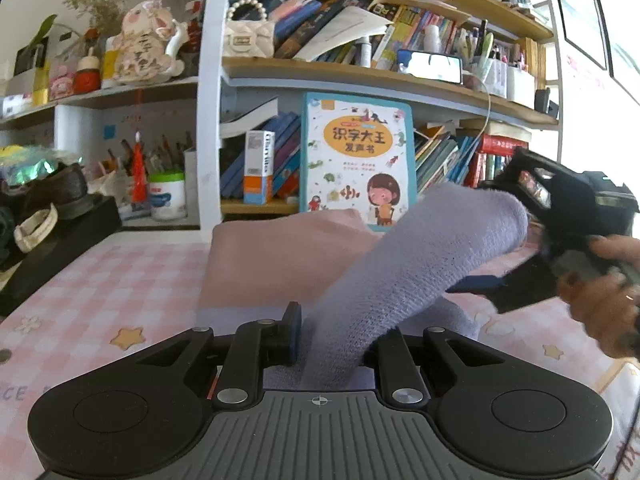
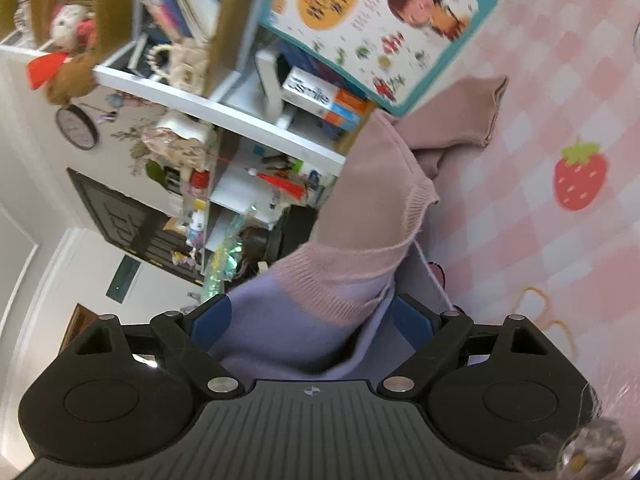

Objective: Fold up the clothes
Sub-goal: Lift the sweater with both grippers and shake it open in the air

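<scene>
A knit sweater with a pink body point(image 1: 280, 256) and a lavender hem lies on the pink checked tablecloth point(image 1: 100, 280). My left gripper point(image 1: 336, 340) is shut on a lavender fold of the sweater point(image 1: 420, 264), which rises up and to the right to my right gripper point(image 1: 532, 216). In the right wrist view my right gripper point(image 2: 312, 324) is shut on the lavender hem point(image 2: 288, 340), with the pink ribbed part point(image 2: 360, 240) hanging above the table. A pink sleeve point(image 2: 456, 120) lies further off.
A bookshelf point(image 1: 360, 76) full of books stands behind the table, with a teal children's book point(image 1: 356, 160) leaning at its foot. A black box point(image 1: 52, 248) with clutter sits at the left. The cloth shows a strawberry print point(image 2: 580, 176).
</scene>
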Demonstrator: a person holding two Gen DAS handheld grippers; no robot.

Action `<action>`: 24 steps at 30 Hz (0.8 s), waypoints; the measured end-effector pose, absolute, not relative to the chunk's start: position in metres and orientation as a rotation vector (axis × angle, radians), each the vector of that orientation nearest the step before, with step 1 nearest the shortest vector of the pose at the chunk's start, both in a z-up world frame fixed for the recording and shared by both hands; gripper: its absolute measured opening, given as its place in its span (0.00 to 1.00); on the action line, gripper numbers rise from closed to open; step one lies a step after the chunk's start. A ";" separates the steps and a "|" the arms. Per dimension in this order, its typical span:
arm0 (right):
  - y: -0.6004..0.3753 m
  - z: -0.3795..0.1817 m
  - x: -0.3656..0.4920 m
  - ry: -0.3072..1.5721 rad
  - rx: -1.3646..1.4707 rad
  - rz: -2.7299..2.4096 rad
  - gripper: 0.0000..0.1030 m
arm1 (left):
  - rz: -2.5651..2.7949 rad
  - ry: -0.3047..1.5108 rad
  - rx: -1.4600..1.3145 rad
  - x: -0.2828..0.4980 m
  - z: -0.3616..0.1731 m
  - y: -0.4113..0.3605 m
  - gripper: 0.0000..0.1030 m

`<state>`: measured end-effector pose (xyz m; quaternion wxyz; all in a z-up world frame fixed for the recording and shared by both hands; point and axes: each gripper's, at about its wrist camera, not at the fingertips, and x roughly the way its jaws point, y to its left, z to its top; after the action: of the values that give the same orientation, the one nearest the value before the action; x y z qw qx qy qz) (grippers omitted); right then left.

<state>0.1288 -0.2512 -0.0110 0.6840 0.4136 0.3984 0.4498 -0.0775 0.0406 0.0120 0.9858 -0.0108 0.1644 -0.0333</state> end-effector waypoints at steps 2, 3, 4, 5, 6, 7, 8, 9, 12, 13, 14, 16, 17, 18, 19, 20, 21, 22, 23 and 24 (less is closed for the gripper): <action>-0.241 -0.013 0.135 0.925 0.949 1.006 0.85 | -0.062 0.333 -0.028 -0.082 0.012 0.046 0.16; -0.240 -0.013 0.136 0.921 0.965 1.005 0.84 | -0.059 0.334 -0.031 -0.084 0.011 0.049 0.16; -0.240 -0.013 0.137 0.908 0.983 1.005 0.84 | -0.056 0.335 -0.034 -0.085 0.011 0.052 0.16; -0.241 -0.012 0.137 0.896 1.000 1.004 0.84 | -0.054 0.336 -0.037 -0.087 0.011 0.055 0.16; -0.241 -0.013 0.136 0.897 1.017 1.008 0.84 | -0.056 0.336 -0.039 -0.089 0.012 0.057 0.16; -0.240 -0.014 0.135 0.907 1.033 1.020 0.84 | -0.057 0.336 -0.033 -0.090 0.011 0.058 0.16; -0.239 -0.016 0.133 0.919 1.047 1.034 0.84 | -0.058 0.337 -0.027 -0.091 0.011 0.058 0.16; -0.241 -0.012 0.130 0.902 1.046 1.047 0.84 | -0.059 0.337 -0.021 -0.092 0.010 0.058 0.16; -0.250 0.009 0.117 0.817 1.019 1.082 0.81 | -0.063 0.336 0.014 -0.095 0.008 0.053 0.16; -0.253 0.015 0.113 0.789 1.010 1.093 0.69 | -0.059 0.334 0.034 -0.096 0.007 0.050 0.16; -0.256 0.022 0.109 0.760 1.001 1.104 0.59 | -0.052 0.330 0.049 -0.098 0.008 0.048 0.16; -0.262 0.036 0.101 0.704 0.982 1.125 0.22 | -0.055 0.318 0.066 -0.103 0.011 0.046 0.13; -0.265 0.042 0.096 0.675 0.972 1.136 0.20 | -0.066 0.301 0.074 -0.106 0.016 0.044 0.13; -0.269 0.049 0.092 0.647 0.963 1.146 0.17 | -0.078 0.283 0.082 -0.110 0.021 0.042 0.12; -0.272 0.056 0.088 0.618 0.953 1.156 0.13 | -0.100 0.256 0.087 -0.113 0.028 0.039 0.11; -0.275 0.063 0.084 0.590 0.943 1.166 0.13 | -0.137 0.218 0.087 -0.117 0.037 0.034 0.11; -0.278 0.069 0.080 0.561 0.933 1.175 0.12 | -0.174 0.180 0.086 -0.121 0.047 0.030 0.10; -0.281 0.076 0.075 0.533 0.923 1.184 0.11 | -0.211 0.142 0.085 -0.125 0.057 0.025 0.10; -0.284 0.083 0.071 0.504 0.912 1.194 0.11 | -0.261 0.097 0.076 -0.130 0.069 0.020 0.10; -0.287 0.090 0.067 0.476 0.902 1.203 0.11 | -0.325 0.035 0.061 -0.136 0.085 0.016 0.10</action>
<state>0.0670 -0.2869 0.0897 0.7050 0.4058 0.2139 0.5409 -0.1362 0.0163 0.0847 0.9862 0.0305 0.0173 -0.1616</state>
